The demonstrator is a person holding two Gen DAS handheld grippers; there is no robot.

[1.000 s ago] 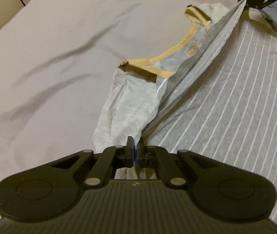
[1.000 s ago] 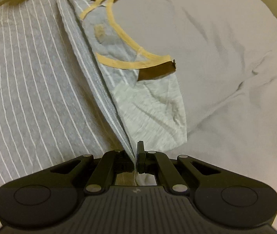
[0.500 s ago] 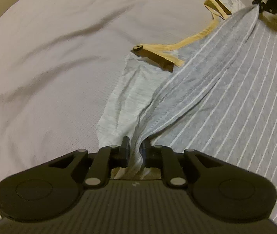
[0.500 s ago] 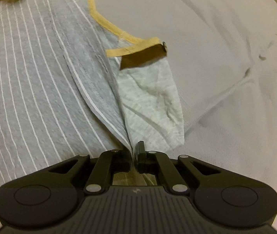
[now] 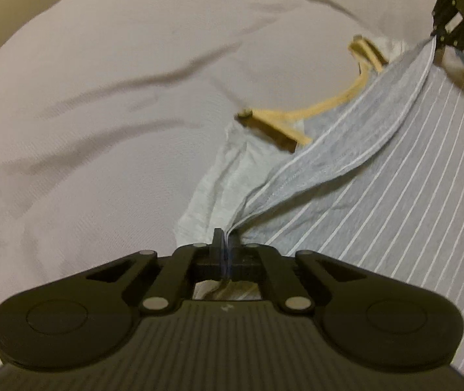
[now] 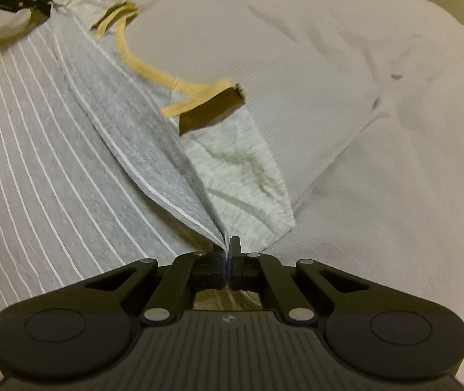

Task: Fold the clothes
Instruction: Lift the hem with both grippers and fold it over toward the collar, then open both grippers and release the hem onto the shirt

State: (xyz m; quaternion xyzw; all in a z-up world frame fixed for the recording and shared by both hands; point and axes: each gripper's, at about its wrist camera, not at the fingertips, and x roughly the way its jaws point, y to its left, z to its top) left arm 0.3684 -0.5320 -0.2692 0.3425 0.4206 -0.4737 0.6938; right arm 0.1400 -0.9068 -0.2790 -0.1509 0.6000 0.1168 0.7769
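On the pale bed sheet (image 5: 101, 104) a grey striped shirt (image 5: 411, 195) w/ thin white stripes is spread, its yellow-trimmed neckline (image 5: 329, 107) lying toward the sheet's open middle. One folded edge of the shirt is lifted between the two grippers. The left gripper (image 5: 226, 244) is pressed shut on that edge at the near end – its jaws were parted slightly half a second ago w/ the cloth between them and have just been closing again. The right gripper (image 6: 226, 247) is clamped on the far end of the same edge, as it was a second ago. Compared w/ a second ago, when the edge was pulled up into a taut, narrow ridge, the fold is now seen slacker and broader – more of the grey underside is laid over the striped body, and the pale sleeve (image 6: 248, 176) beside the neckline is left flat on the sheet.
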